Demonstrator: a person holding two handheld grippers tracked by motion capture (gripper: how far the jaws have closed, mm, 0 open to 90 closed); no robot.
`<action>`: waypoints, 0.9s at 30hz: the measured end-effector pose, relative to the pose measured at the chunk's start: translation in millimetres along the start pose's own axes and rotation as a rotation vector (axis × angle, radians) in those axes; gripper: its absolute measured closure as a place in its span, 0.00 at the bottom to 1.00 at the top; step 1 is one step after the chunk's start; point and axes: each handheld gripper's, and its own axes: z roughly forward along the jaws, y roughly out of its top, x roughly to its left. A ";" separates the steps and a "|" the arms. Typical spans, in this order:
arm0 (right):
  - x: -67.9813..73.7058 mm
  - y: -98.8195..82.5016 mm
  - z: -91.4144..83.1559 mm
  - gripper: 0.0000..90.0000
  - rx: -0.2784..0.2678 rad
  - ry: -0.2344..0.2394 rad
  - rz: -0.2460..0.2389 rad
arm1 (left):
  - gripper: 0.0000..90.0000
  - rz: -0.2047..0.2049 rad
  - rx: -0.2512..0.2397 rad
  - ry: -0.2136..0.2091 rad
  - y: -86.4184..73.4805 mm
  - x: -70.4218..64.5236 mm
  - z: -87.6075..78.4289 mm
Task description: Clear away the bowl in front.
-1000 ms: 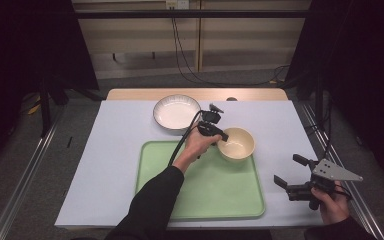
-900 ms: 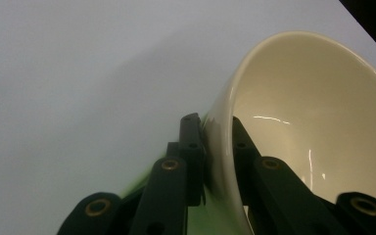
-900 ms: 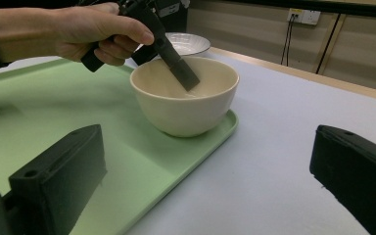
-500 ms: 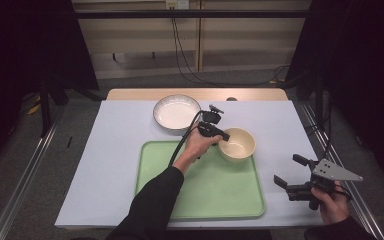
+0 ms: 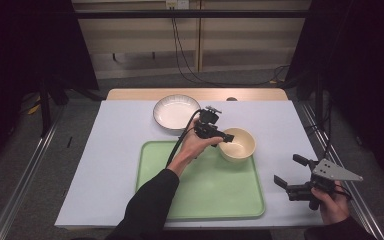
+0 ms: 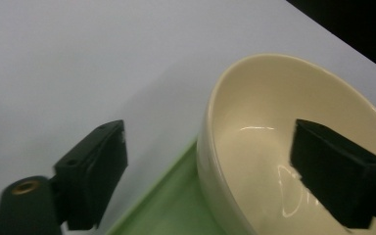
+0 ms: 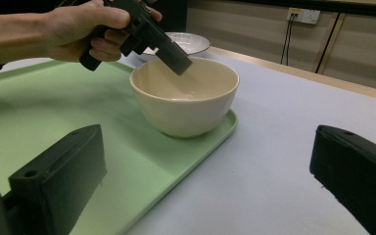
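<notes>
A cream bowl (image 5: 237,144) stands on the far right corner of a green tray (image 5: 205,190). My left gripper (image 5: 224,135) is at the bowl's near-left rim. In the left gripper view the jaws straddle the rim of the bowl (image 6: 274,122), one outside and one inside over the hollow, and neither pad touches it. Those jaws have just been opening and my left gripper (image 6: 210,142) is open. My right gripper (image 5: 286,169) rests low off the tray's right side, open, with nothing between its jaws. It faces the bowl (image 7: 185,98) and the left gripper (image 7: 176,61).
A white plate (image 5: 176,111) lies behind the tray on the pale blue table cover (image 5: 105,150). The wooden table edge (image 5: 195,94) runs along the back. Metal rails flank the table on both sides.
</notes>
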 end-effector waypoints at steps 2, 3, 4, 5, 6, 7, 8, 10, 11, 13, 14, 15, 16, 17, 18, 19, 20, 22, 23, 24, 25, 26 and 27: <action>-0.1 0.0 -0.1 0.00 -0.001 -0.001 0.000 | 0.12 0.019 -0.023 0.015 -0.1 0.2 -5.0; -0.1 0.1 -0.1 0.00 -0.001 -0.002 0.000 | 0.10 0.018 -0.035 0.014 0.0 0.7 -8.3; 0.0 0.0 -0.1 0.00 0.000 -0.001 0.001 | 0.07 0.015 -0.039 0.011 0.5 2.7 -12.1; 0.0 0.1 -0.1 0.00 0.002 -0.002 -0.002 | 0.05 0.009 -0.050 0.008 0.7 3.9 -15.5; 0.1 0.2 -0.1 0.00 0.000 -0.002 0.002 | 0.04 0.028 -0.068 0.015 -0.5 4.4 -20.0; -0.1 0.2 -0.1 0.00 0.001 -0.003 0.000 | 0.04 0.037 -0.071 0.022 -1.0 4.9 -22.9; -0.1 0.2 -0.1 0.00 0.001 -0.003 0.000 | 0.04 0.035 -0.085 0.033 -1.8 5.5 -26.1; -0.2 0.2 -0.1 0.00 0.003 -0.003 -0.002 | 0.04 0.022 -0.101 0.046 -4.2 7.9 -33.3; -0.2 0.2 0.0 0.00 0.004 -0.004 0.000 | 0.04 0.004 -0.115 0.044 -6.0 10.0 -38.3; -0.3 0.2 0.0 0.00 0.002 -0.004 0.000 | 0.03 -0.002 -0.131 0.054 -9.1 12.0 -44.3; -0.2 0.2 0.0 0.00 0.001 -0.006 0.000 | 0.03 0.010 -0.129 0.060 -10.8 12.9 -48.1; -0.2 0.2 0.0 0.00 0.001 -0.006 0.000 | 0.03 0.015 -0.136 0.069 -12.5 13.0 -51.3; -0.3 0.2 0.1 0.00 0.000 -0.009 0.000 | 0.03 0.019 -0.148 0.073 -14.2 13.5 -54.7; -0.3 0.3 0.2 0.00 0.003 -0.006 0.000 | 0.03 0.021 -0.166 0.070 -15.5 14.0 -58.1; -0.3 0.3 0.2 0.00 0.003 -0.006 0.000 | 0.03 0.025 -0.173 0.079 -16.5 14.3 -61.6; -0.2 0.3 0.4 0.00 0.004 -0.006 0.000 | 0.03 0.025 -0.186 0.084 -17.3 14.6 -65.8; -0.1 0.3 0.3 0.00 0.004 -0.004 0.001 | 0.03 0.027 -0.194 0.091 -17.9 14.3 -68.2; -0.1 0.5 0.2 0.00 0.002 -0.005 0.000 | 0.03 0.047 -0.209 0.124 -19.7 13.1 -74.3; 0.0 0.6 0.1 0.00 0.003 -0.007 0.000 | 0.03 0.047 -0.219 0.151 -20.9 12.7 -78.9; 0.2 0.6 0.3 0.00 0.003 -0.007 0.002 | 0.03 0.039 -0.241 0.146 -22.7 13.0 -82.0; 0.3 0.6 0.4 0.00 0.004 -0.007 0.002 | 0.03 0.037 -0.248 0.143 -23.9 13.0 -84.4; 0.2 0.5 0.4 0.00 0.004 -0.007 0.002 | 0.03 0.038 -0.250 0.140 -25.6 13.0 -87.3; 0.0 0.5 0.4 0.00 0.005 -0.007 0.000 | 0.03 0.035 -0.257 0.147 -27.9 12.6 -89.9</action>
